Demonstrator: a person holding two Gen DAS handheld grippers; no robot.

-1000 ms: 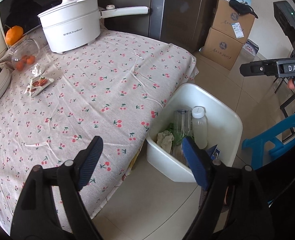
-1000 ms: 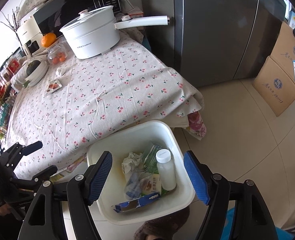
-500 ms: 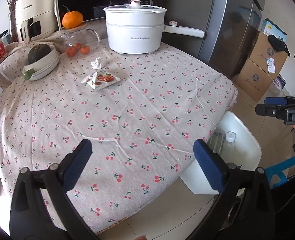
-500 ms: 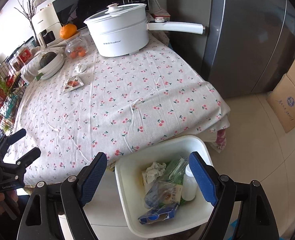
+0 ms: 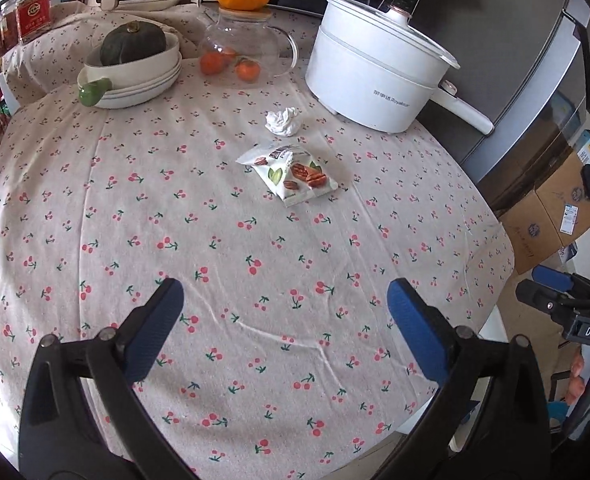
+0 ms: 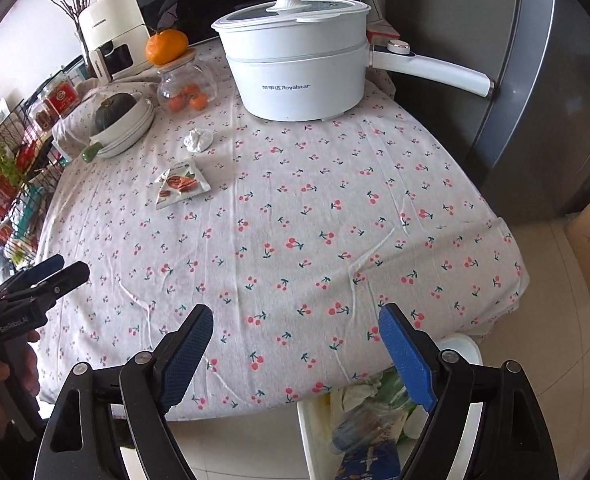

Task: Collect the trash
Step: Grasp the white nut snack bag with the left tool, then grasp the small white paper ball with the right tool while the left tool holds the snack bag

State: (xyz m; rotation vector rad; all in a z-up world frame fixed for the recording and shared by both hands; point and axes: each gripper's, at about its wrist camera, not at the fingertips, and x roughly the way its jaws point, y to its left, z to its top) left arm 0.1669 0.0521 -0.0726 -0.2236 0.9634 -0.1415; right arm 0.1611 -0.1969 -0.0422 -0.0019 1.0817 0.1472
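White crumpled tissue [image 5: 282, 121] and nut packet [image 5: 291, 173] lie toward the table's [image 5: 135, 220] far edge, near the pot [image 5: 371, 84]. Left gripper [image 5: 287, 320] and right gripper [image 6: 295, 344] have just opened wide, nothing between jaws. Bin [image 6: 315, 440] of trash sits below the near edge.

1. Table [image 6: 335, 208]: covered by a pale cloth printed with red cherries, creased in places.
2. Refrigerator [image 6: 555, 92]: grey steel, at 2 o'clock beside the table.
3. Floor [image 6: 551, 344]: beige tiles (glossy, reflecting daylight).
4. Cardboard boxes [image 5: 555, 216]: stacked on the floor at 3 o'clock.
5. Wire rack [image 6: 19, 184]: at 9 o'clock, crowded with packets.
6. Wall [image 6: 35, 12]: white, at 11 o'clock.
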